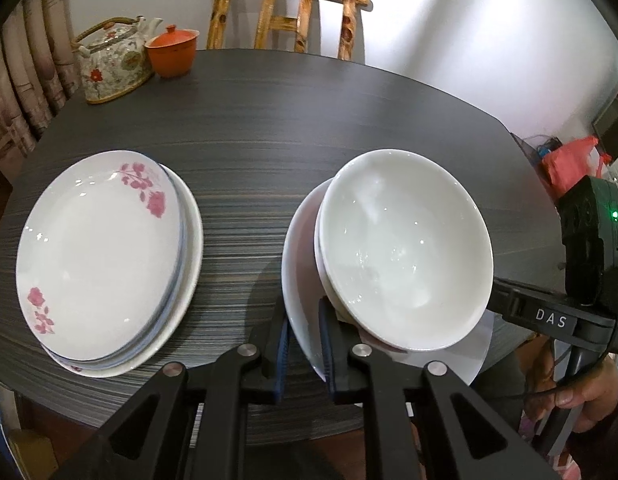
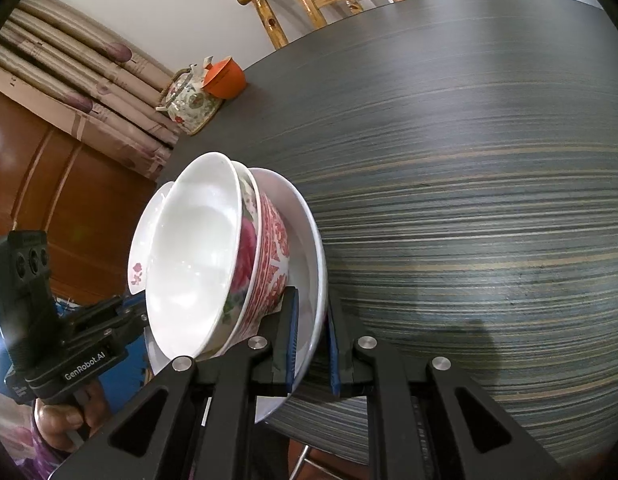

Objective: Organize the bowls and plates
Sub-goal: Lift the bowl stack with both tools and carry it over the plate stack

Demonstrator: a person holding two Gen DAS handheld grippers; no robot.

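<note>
Left tool (image 1: 303, 344): clamped on white plate (image 1: 299, 280) rim.
Right tool (image 2: 311, 344): clamped on same rim.
White plate: holds nested bowls (image 1: 405, 248).

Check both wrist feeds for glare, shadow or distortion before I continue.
Left wrist: wall washed out by bright light, small highlights on the white bowl, soft shadow on the table beneath it, edges bent by fisheye. Right wrist: table grain curves strongly, dark shadow patch near right, mild sheen inside the bowl.

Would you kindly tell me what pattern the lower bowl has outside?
Red-and-white ornamental pattern on the lower bowl, seen best in the right wrist view.
</note>
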